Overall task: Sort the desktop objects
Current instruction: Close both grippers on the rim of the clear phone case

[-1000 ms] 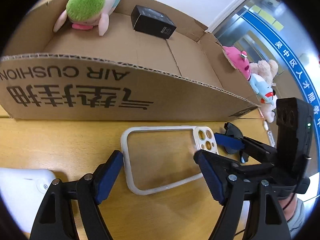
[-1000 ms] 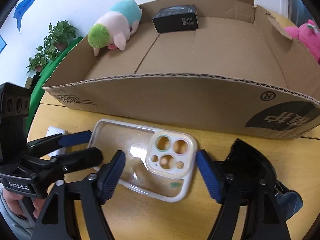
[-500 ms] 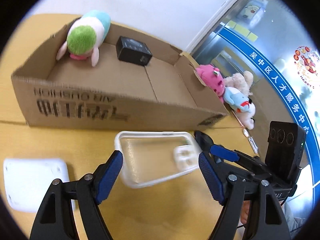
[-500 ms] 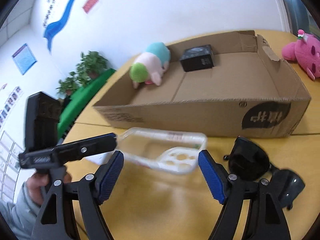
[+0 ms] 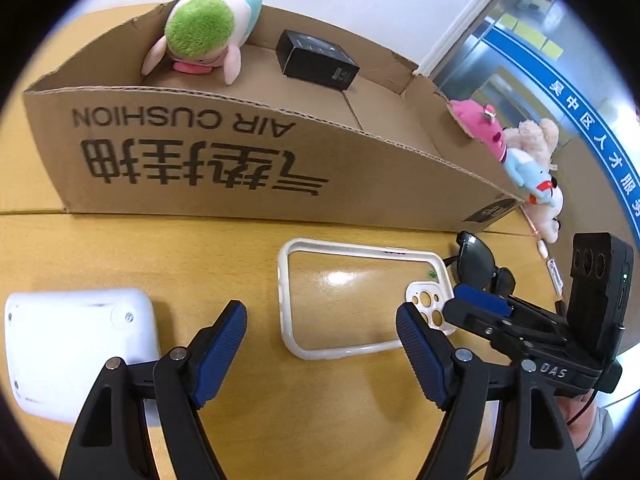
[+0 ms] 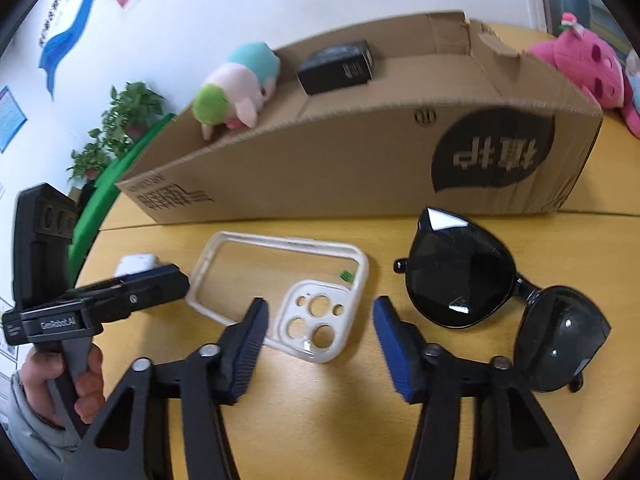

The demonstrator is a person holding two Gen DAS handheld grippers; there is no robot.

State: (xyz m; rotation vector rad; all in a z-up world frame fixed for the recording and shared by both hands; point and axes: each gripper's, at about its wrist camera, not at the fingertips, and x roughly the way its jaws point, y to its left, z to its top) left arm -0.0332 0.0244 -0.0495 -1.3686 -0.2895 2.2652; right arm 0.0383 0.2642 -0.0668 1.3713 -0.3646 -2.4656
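Observation:
A clear phone case with a white rim (image 5: 352, 300) (image 6: 288, 292) lies flat on the wooden table in front of a long cardboard box (image 5: 240, 160) (image 6: 360, 160). My left gripper (image 5: 322, 344) is open and empty, just short of the case. My right gripper (image 6: 320, 340) is open and empty, over the case's camera end. Black sunglasses (image 6: 500, 296) (image 5: 480, 264) lie right of the case. In the box lie a green-headed plush (image 5: 204, 28) (image 6: 236, 84) and a black carton (image 5: 316, 60) (image 6: 338, 66).
A white device (image 5: 76, 344) (image 6: 136, 264) lies on the table at the left. Pink and other plush toys (image 5: 516, 152) (image 6: 584, 68) sit past the box's right end. The right gripper shows in the left wrist view (image 5: 520, 320); the left one shows in the right wrist view (image 6: 100, 304).
Half a second ago the case looked raised and tilted between the two grippers; now it lies flat on the table. Both grippers have dropped closer to the table and stay open.

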